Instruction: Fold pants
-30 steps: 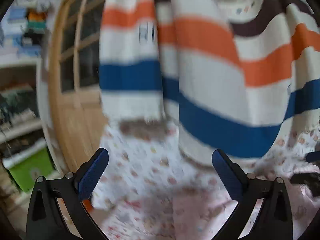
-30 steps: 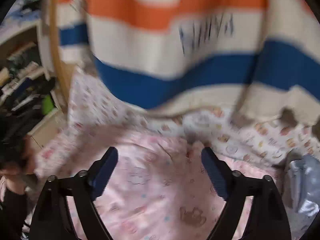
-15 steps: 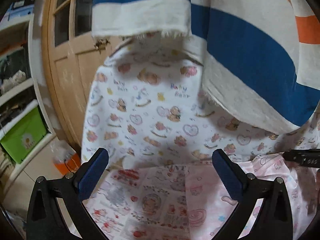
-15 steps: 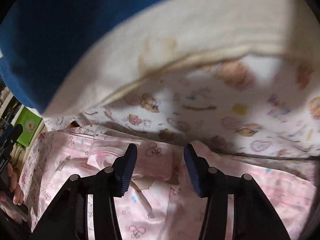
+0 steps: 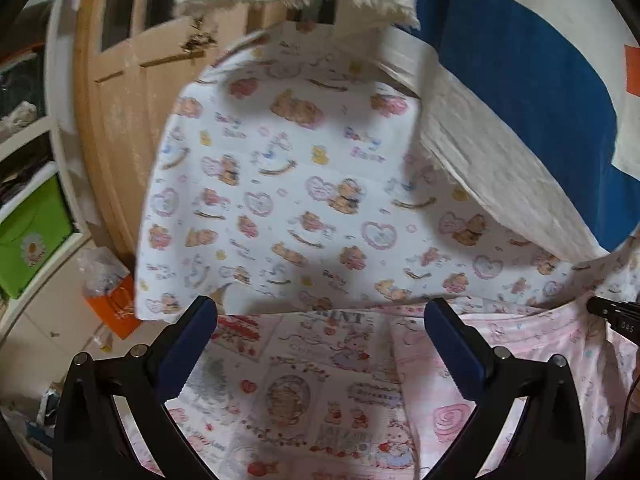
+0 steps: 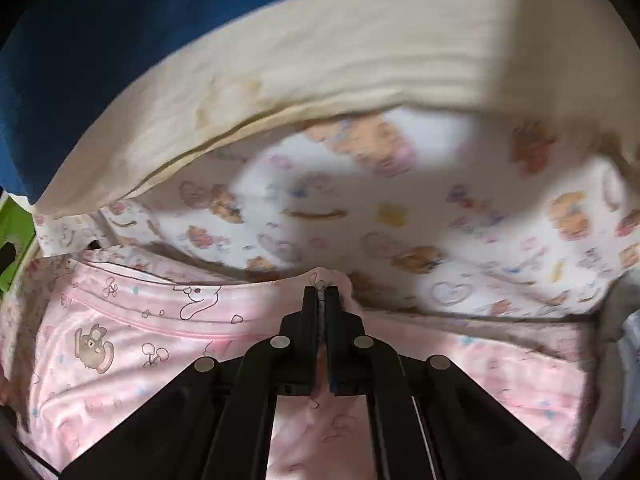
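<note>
At the far left of the left wrist view, a green storage box (image 5: pixel 28 236) sits on white shelving, and an orange bag (image 5: pixel 114 306) stands on the floor by a wooden door (image 5: pixel 132 92). To its right a white bear-print sheet (image 5: pixel 304 184) covers the bed, with a patchwork-print cloth (image 5: pixel 296 392) spread nearer the camera. The left gripper (image 5: pixel 320 344) hovers over that cloth, its blue-padded fingers (image 5: pixel 188 340) spread wide apart and holding nothing. A cream, blue and orange striped blanket (image 5: pixel 520 92) hangs down at the upper right. The pink pants (image 5: pixel 520 360) lie to the right on the bed, reaching the right-hand finger.

In the right wrist view, the pink pants (image 6: pixel 132 332), printed with small cartoon animals and cherries, stretch across the lower frame. The right gripper (image 6: pixel 321 294) has its fingers pressed together, pinching the upper edge of the pants, where the fabric bunches up between them. The bear-print sheet (image 6: pixel 460 240) lies beyond, under the striped blanket (image 6: pixel 320 60)
</note>
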`<action>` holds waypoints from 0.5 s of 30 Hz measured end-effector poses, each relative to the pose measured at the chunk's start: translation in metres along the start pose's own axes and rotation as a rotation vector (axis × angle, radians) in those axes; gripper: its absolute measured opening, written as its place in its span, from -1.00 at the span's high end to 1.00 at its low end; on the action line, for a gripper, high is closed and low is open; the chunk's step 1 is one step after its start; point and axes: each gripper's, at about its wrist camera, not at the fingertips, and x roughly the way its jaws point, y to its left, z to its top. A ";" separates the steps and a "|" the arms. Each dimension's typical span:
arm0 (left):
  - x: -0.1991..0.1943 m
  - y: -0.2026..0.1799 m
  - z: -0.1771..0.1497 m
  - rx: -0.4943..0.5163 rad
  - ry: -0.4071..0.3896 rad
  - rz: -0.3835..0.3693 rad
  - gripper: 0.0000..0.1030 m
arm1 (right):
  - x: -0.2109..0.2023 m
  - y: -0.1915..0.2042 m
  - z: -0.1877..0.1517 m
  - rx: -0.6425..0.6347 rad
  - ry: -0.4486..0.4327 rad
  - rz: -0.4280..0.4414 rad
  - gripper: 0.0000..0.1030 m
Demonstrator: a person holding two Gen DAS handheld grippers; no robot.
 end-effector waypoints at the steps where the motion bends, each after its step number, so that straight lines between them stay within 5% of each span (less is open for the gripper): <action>1: 0.004 -0.001 0.000 0.005 0.021 -0.039 -0.99 | 0.000 -0.002 0.000 0.008 0.006 0.011 0.94; 3: 0.012 -0.004 -0.003 -0.009 0.069 -0.120 -0.97 | 0.002 -0.003 0.000 0.016 0.018 0.020 0.94; 9: 0.034 -0.005 -0.007 -0.076 0.191 -0.231 -0.32 | 0.004 -0.017 -0.002 0.050 0.049 0.036 0.94; 15: 0.045 0.000 -0.010 -0.108 0.245 -0.281 -0.30 | 0.010 -0.031 -0.003 0.090 0.071 0.015 0.94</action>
